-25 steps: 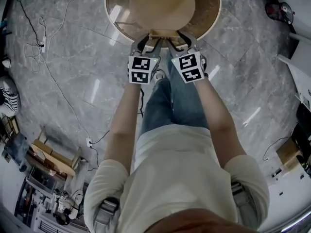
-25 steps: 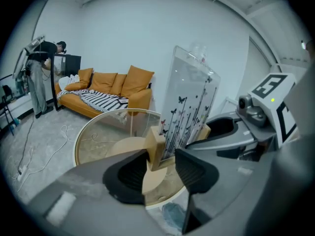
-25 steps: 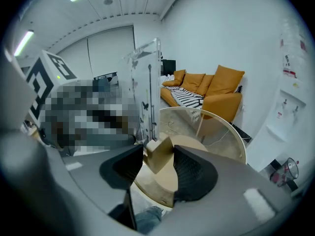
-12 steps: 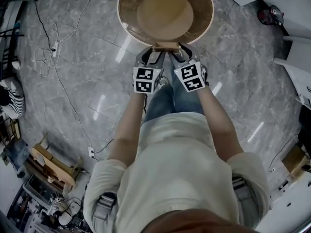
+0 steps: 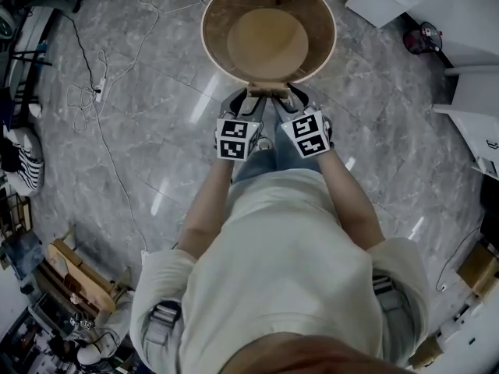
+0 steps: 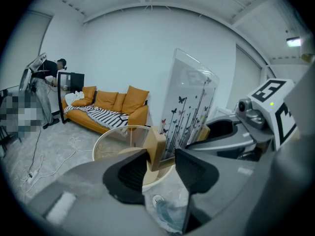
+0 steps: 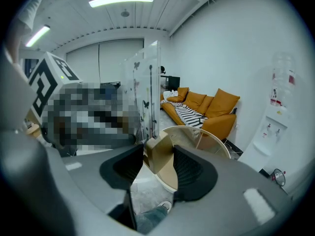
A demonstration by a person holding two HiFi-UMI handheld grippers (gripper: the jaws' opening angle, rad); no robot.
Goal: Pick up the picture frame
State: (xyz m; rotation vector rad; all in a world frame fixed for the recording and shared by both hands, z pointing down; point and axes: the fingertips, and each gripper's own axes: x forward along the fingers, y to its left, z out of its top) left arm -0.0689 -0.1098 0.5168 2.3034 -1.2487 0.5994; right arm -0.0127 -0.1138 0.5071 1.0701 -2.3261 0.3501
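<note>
Picture frame: your left gripper and right gripper jaws both clamp its wooden base, at the round bench's near edge.

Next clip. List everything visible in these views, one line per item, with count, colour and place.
picture frame: one, clear panel with dark butterfly print on a wooden base, upright between the two grippers
round table: one, glass top over a wooden shelf, just ahead of the grippers
sofa: one, orange, against the far wall
striped blanket: one, black and white, on the sofa
floor cables: count unclear, white, on the grey floor at left
left gripper: one, grey, shut on the frame's wooden base
right gripper: one, grey, shut on the base's other end
forearms: two, reaching forward from a pale shirt
</note>
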